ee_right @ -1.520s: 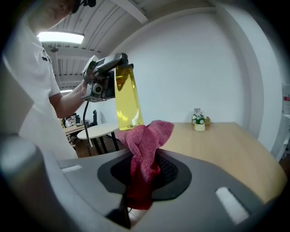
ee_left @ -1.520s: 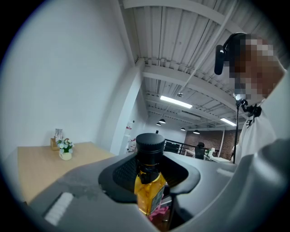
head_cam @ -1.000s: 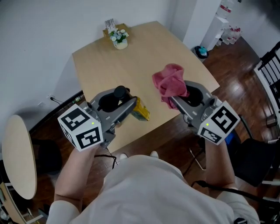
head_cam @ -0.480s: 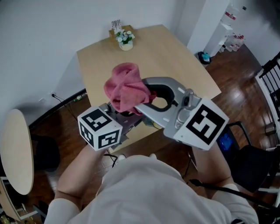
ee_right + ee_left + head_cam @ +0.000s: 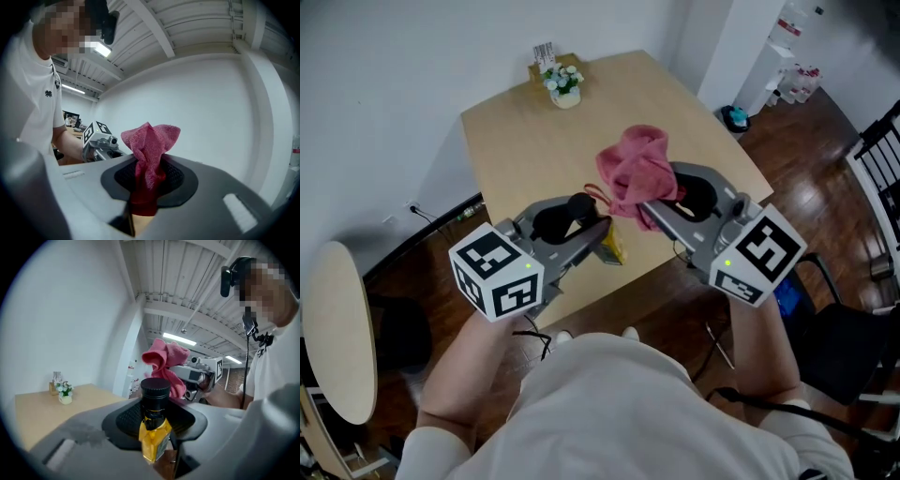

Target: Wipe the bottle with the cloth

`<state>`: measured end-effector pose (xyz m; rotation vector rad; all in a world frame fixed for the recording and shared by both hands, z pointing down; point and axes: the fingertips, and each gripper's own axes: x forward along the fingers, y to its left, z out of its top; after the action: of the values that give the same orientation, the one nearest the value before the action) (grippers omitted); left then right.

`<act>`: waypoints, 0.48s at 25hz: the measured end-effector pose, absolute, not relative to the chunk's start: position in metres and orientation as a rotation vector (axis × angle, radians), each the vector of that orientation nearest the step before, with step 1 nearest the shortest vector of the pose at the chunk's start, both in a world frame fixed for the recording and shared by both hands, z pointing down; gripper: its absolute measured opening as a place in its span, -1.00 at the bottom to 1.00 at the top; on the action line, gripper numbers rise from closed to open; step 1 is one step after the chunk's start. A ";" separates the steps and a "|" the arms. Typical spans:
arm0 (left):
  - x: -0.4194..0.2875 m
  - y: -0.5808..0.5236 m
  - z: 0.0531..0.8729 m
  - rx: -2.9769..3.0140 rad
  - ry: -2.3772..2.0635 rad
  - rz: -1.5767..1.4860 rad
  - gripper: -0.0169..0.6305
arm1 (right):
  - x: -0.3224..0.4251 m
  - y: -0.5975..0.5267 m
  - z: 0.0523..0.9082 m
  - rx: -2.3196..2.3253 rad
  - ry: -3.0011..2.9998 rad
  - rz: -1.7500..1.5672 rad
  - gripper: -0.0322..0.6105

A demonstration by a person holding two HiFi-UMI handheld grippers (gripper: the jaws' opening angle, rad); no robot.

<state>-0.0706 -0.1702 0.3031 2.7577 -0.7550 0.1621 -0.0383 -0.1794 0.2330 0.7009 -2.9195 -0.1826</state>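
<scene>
A small yellow bottle [image 5: 610, 247] with a black cap [image 5: 155, 389] is held above the table's near edge, with my left gripper [image 5: 586, 225] shut on it. In the left gripper view the bottle [image 5: 153, 439] stands upright between the jaws. My right gripper [image 5: 664, 202] is shut on a bunched pink cloth [image 5: 636, 171], which sticks up from its jaws [image 5: 149, 145]. The cloth [image 5: 165, 363] hangs just right of and behind the cap; I cannot tell whether they touch.
The wooden table [image 5: 525, 141] carries a small flower pot [image 5: 563, 84] and a card holder at its far edge. A round side table [image 5: 337, 328] stands at the left, a black chair [image 5: 877, 150] at the right. The floor is dark wood.
Half a second ago the right gripper held the cloth over the bottle and the left gripper. It has since swung back to the right, and the bottle cap shows again.
</scene>
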 end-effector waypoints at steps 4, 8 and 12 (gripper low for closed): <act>-0.065 -0.171 0.296 2.749 -0.756 0.125 -0.47 | -0.039 -0.166 0.250 0.670 -2.917 -0.161 -0.63; -0.065 -0.171 0.288 2.750 -0.769 0.107 -0.47 | -0.040 -0.155 0.297 0.667 -2.867 -0.091 -0.63; -0.065 -0.173 0.285 2.747 -0.790 0.096 -0.47 | -0.025 -0.150 0.356 0.693 -2.771 -0.008 -0.63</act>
<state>-0.0655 -0.1730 0.2853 2.7473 -0.7899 0.0960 -0.0253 -0.1501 0.3562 0.6929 -2.7706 -0.0077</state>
